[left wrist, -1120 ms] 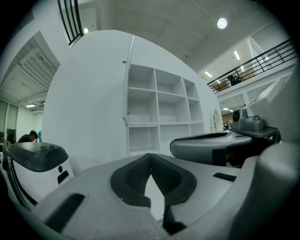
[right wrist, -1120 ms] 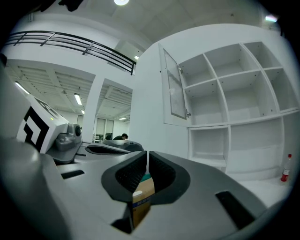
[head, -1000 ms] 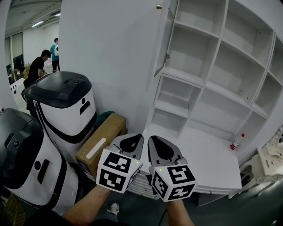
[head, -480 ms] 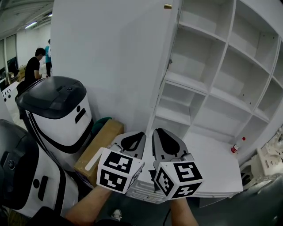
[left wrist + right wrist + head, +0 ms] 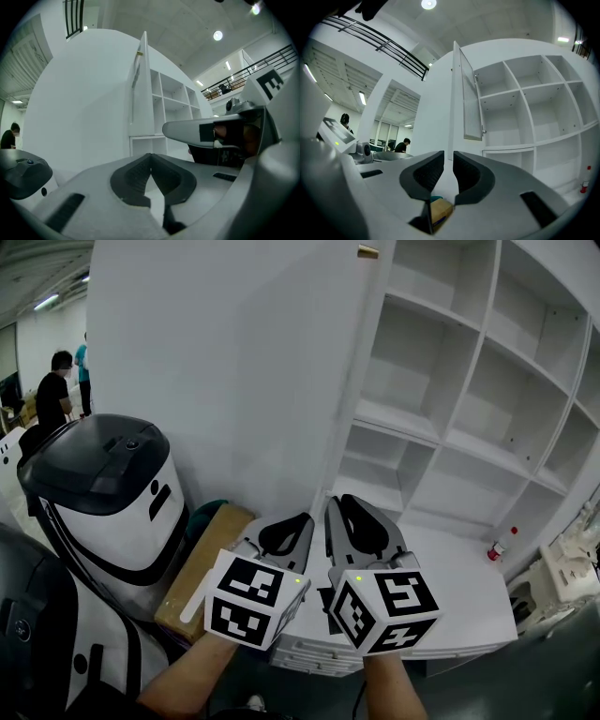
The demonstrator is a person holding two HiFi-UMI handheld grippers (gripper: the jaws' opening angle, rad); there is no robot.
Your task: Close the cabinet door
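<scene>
The tall white cabinet door stands open, swung out to the left of the empty white shelves. Both gripper views show it edge-on, as the door and the door. A smaller ribbed panel hangs just right of that edge. My left gripper is held low in front of the door's lower edge, apart from it, and the left gripper is shut and empty. My right gripper is beside it. The right gripper shows a narrow gap, its jaws have just been opening, and nothing is between them.
Two white-and-black machines stand at the left, with a cardboard box on the floor beside them. A red-capped bottle stands on the white counter below the shelves. People stand far back at the left.
Both grippers have risen and moved closer to the door's lower edge. The door fills more of the head view and the machines have slid left.
</scene>
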